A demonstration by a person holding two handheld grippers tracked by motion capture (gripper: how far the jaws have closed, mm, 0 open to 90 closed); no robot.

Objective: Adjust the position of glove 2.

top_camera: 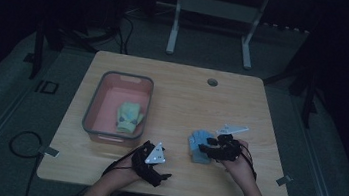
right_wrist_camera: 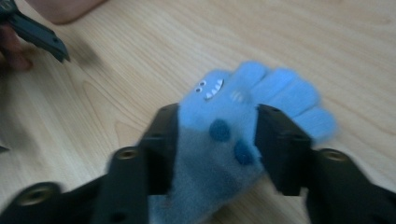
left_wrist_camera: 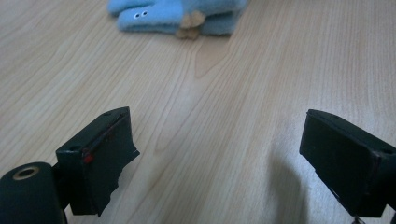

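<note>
The blue glove lies flat on the table between the right gripper's half-parted jaws, which flank it without clamping; it is fuzzy, with darker spots and a toothy face.

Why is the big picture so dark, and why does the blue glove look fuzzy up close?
The high view is dim all over, so the blue glove and table look murky. The right gripper view is bright but smeared, blurring the glove's edges and the right claw. The left gripper view is sharp on the wood grain.
</note>
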